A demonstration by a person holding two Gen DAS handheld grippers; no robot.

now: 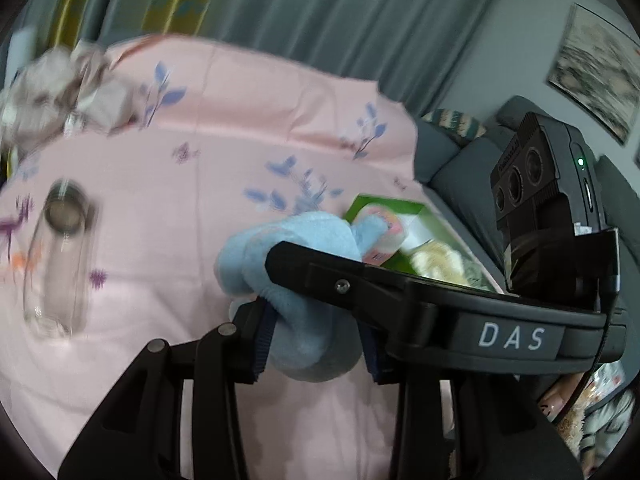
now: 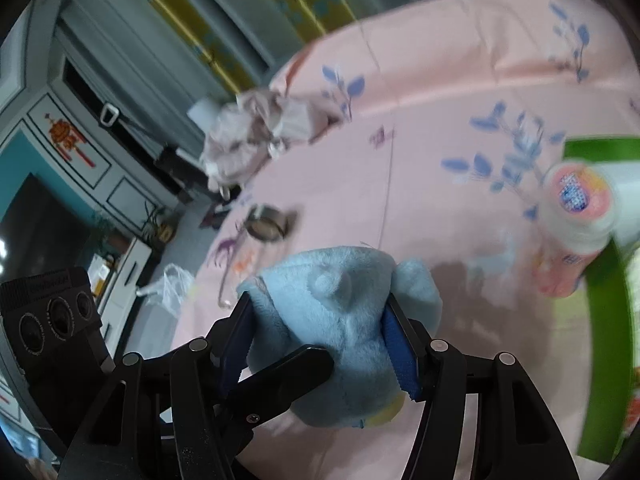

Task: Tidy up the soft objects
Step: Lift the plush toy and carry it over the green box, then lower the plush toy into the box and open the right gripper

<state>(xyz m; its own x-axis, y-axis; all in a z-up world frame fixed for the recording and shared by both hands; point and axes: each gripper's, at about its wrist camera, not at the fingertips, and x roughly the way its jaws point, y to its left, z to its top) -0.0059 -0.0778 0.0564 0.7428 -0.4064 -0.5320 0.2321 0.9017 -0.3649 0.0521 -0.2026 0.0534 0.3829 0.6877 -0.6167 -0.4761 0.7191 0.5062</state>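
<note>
A light blue plush toy [image 1: 296, 280] is gripped by both grippers above the pink floral tablecloth [image 1: 180, 240]. My left gripper [image 1: 316, 340] is shut on its lower part. My right gripper [image 2: 320, 340] is shut on the same toy [image 2: 340, 320], and its arm crosses in front in the left wrist view. A green box [image 1: 440, 248] holding soft items lies just beyond the toy; it also shows at the right edge of the right wrist view [image 2: 608, 280], with a pink-and-white roll [image 2: 576, 208] in it.
A clear glass jar [image 1: 60, 260] with a metal rim lies on its side on the cloth at the left. A crumpled pinkish-grey cloth [image 1: 60, 92] sits at the far left corner. A grey sofa [image 1: 460, 168] stands beyond the table's right edge.
</note>
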